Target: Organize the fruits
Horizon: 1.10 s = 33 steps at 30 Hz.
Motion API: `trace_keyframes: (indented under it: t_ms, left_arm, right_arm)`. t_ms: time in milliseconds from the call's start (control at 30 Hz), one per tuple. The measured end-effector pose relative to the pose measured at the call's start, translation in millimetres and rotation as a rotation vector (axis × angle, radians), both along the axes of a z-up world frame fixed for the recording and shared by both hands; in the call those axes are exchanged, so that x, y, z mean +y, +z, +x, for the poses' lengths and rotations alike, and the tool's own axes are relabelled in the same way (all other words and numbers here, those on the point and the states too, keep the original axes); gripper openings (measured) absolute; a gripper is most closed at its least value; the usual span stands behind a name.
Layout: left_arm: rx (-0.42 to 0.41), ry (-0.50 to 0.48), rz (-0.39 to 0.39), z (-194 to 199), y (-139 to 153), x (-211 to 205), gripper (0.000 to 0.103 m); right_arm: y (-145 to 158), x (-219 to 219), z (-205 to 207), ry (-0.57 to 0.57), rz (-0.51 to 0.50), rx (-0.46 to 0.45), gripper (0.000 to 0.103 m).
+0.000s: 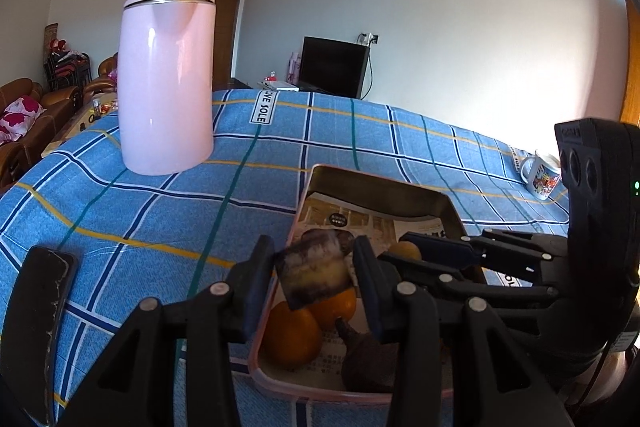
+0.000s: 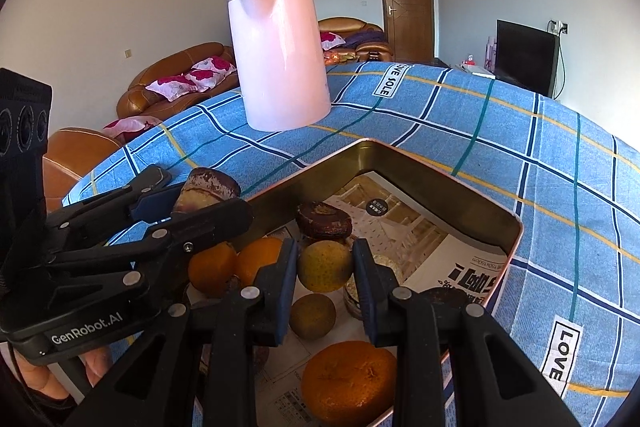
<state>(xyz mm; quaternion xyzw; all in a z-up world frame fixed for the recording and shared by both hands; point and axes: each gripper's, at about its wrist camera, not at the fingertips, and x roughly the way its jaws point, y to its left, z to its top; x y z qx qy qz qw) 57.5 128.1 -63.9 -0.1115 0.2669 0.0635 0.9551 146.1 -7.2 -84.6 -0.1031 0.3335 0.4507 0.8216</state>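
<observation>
A metal tray (image 1: 380, 183) (image 2: 440, 179) lined with newspaper sits on the blue checked cloth. My left gripper (image 1: 313, 251) (image 2: 200, 197) is shut on a dark purple-brown chunk of fruit (image 1: 316, 275) (image 2: 208, 185), held above the tray's near-left rim. My right gripper (image 2: 325, 269) (image 1: 400, 249) is shut on a round yellow-green fruit (image 2: 325, 265) (image 1: 406, 251) low inside the tray. Lying in the tray are oranges (image 2: 348, 383) (image 1: 292, 339), a second yellow-green fruit (image 2: 312, 315) and dark brown fruits (image 2: 324, 221) (image 1: 368, 359).
A tall pink kettle (image 1: 168, 83) (image 2: 280, 55) stands on the cloth beyond the tray. A printed mug (image 1: 542, 175) sits at the far right edge. A dark flat phone-like object (image 1: 40, 327) lies at near left. A hand (image 2: 40, 379) holds the left gripper.
</observation>
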Motion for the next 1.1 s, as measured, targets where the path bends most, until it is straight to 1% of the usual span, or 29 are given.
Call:
trace_keyframes:
  t_ms: [67, 167, 233, 300, 333, 500, 600, 700, 767, 900, 1033, 1100]
  left_arm:
    - [-0.007, -0.003, 0.001, -2, 1, -1, 0.044]
    - [-0.018, 0.008, 0.007, -7, 4, -2, 0.056]
    - [-0.031, 0.014, 0.007, -10, 6, 0, 0.068]
    - [-0.043, 0.017, 0.011, -14, 8, -1, 0.073]
    - [-0.046, 0.018, 0.014, -15, 9, -2, 0.074]
    - [-0.059, 0.01, 0.029, -21, 13, -8, 0.075]
    - [-0.07, 0.01, 0.034, -26, 16, -10, 0.077]
    - [-0.083, 0.011, 0.04, -31, 19, -12, 0.078]
    - [-0.093, 0.012, 0.041, -34, 22, -14, 0.08]
    - [-0.119, 0.012, 0.054, -41, 28, -21, 0.087]
    - [-0.144, 0.004, 0.062, -44, 32, -28, 0.089]
    - [-0.154, 0.002, 0.067, -46, 34, -32, 0.092]
  right_arm:
    - [0, -2, -1, -0.004, 0.004, 0.002, 0.032]
    - [2, -6, -1, -0.018, 0.019, 0.0, 0.04]
    - [4, -11, -1, -0.033, 0.033, 0.001, 0.049]
    - [7, -17, -1, -0.042, 0.053, 0.0, 0.055]
    - [8, -19, -1, -0.047, 0.061, -0.002, 0.058]
    - [15, -29, -6, -0.061, 0.087, -0.013, 0.06]
    - [19, -36, -12, -0.076, 0.1, -0.034, 0.064]
    - [26, -46, -18, -0.094, 0.111, -0.066, 0.065]
    - [31, -54, -22, -0.109, 0.119, -0.088, 0.067]
    - [41, -68, -31, -0.135, 0.136, -0.134, 0.07]
    - [50, -83, -41, -0.159, 0.155, -0.172, 0.072]
    - [52, -90, -46, -0.171, 0.16, -0.189, 0.073]
